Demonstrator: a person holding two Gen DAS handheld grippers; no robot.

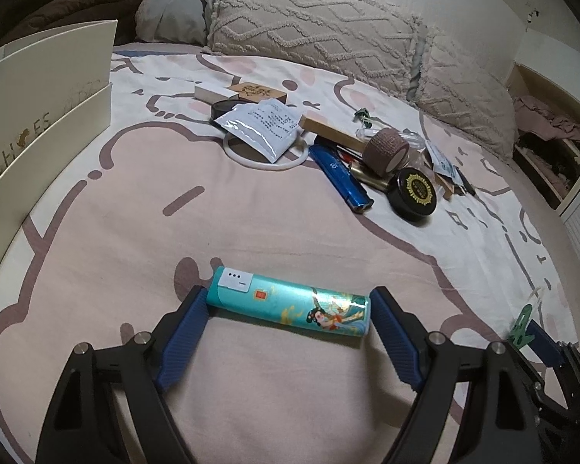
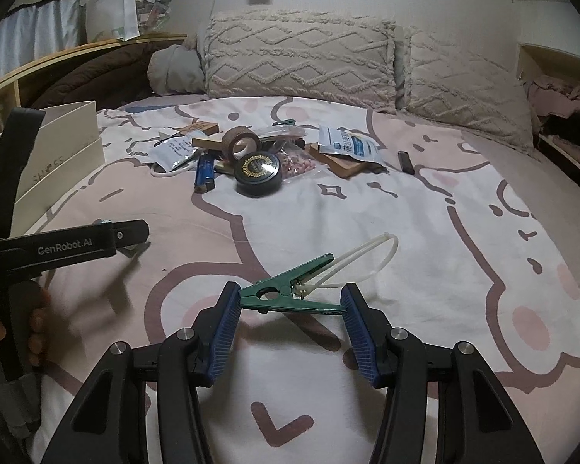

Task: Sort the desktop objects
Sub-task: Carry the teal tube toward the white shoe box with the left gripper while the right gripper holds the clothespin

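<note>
Two grippers work over one bed (image 2: 425,208), and we go down from the biggest things to the smallest. A cream shoe box (image 1: 38,116) stands on the bed's left edge, and we judge it the likely bin for sorting, though nothing confirms that. Beyond both grippers, well apart from them, lies the unsorted pile (image 2: 259,154): a black round tin (image 2: 258,174), a roll of brown tape (image 2: 240,143), a blue lighter (image 2: 204,174), packets and small boxes. Nearer to us, the left gripper (image 1: 290,317) straddles a teal printed tube (image 1: 288,307) whose long axis runs crosswise, from one pad to the other, so its two ends face the pads; the left end looks to touch its pad, the right end shows a sliver of gap, and we cannot tell whether the tube is truly clamped. Smallest of all is the green clothes peg (image 2: 290,290) with its white loop (image 2: 367,263), lying directly between the right gripper's (image 2: 290,301) pads. Its long axis also runs crosswise, with its two arms splayed to the right; the left pad meets its tail and the right pad meets the lower arm's tip, so we read it as grasped end to end. That lengthwise hold is what the coming lift turns on, since we judge a peg pinched by its tips could pivot. The box lies nearer the left hand.
</note>
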